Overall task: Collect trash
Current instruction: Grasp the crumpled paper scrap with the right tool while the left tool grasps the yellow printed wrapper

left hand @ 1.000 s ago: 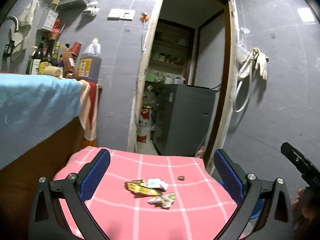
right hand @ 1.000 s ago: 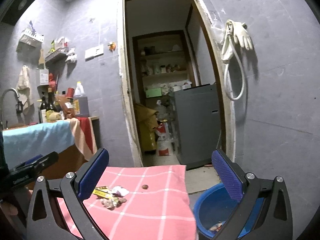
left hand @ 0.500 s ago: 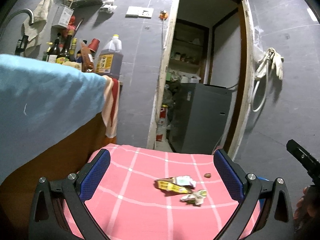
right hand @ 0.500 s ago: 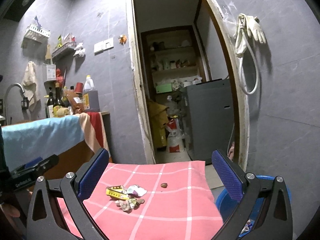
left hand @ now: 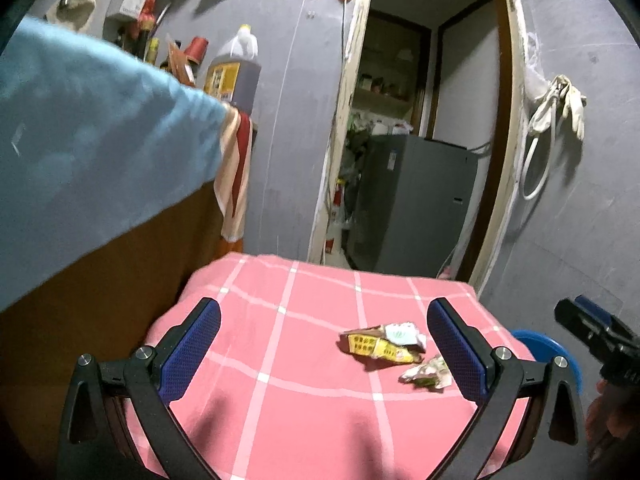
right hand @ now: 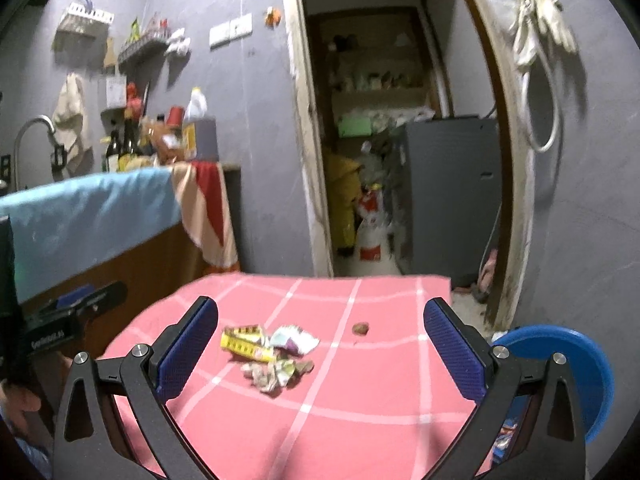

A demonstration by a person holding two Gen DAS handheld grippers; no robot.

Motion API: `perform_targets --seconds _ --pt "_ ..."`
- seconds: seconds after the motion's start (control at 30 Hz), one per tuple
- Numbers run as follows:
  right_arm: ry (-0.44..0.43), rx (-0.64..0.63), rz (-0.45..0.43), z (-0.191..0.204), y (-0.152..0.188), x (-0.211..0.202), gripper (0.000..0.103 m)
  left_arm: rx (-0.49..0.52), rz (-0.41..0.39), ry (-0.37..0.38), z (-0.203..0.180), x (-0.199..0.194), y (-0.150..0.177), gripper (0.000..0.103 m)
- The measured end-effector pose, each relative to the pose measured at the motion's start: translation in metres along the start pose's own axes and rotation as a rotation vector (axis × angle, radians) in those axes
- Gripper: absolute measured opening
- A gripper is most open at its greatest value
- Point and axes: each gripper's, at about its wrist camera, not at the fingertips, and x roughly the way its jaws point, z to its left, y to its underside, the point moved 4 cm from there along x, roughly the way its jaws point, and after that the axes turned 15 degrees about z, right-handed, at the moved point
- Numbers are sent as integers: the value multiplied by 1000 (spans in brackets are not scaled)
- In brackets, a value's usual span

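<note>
The left gripper (left hand: 324, 340) hovers above the pink checked tablecloth (left hand: 280, 408) with its jaws spread wide and nothing between them. The right gripper (right hand: 320, 340) is likewise released, empty, over the same cloth.

The trash lies right of centre in the left wrist view: a yellow wrapper (left hand: 376, 347), a white crumpled wrapper (left hand: 402, 332) touching it, and a crumpled paper wad (left hand: 426, 371) just beside the left gripper's right finger. In the right wrist view this cluster sits left of centre, with a small brown scrap (right hand: 361, 328) (what it is cannot be told) apart near mid-frame. A blue bin (right hand: 576, 364) stands at the lower right, beside the table.
</note>
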Motion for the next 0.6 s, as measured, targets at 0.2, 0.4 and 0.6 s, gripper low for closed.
perform_targets --seconds 0.2,0.4,0.6 --pt "-36 -16 122 4 9 35 103 -17 69 -28 10 26 4 101" --pt "-69 -36 264 11 18 73 103 4 151 -41 12 49 7 101" --pt "-121 -28 438 14 26 108 90 -12 230 -51 15 68 8 101"
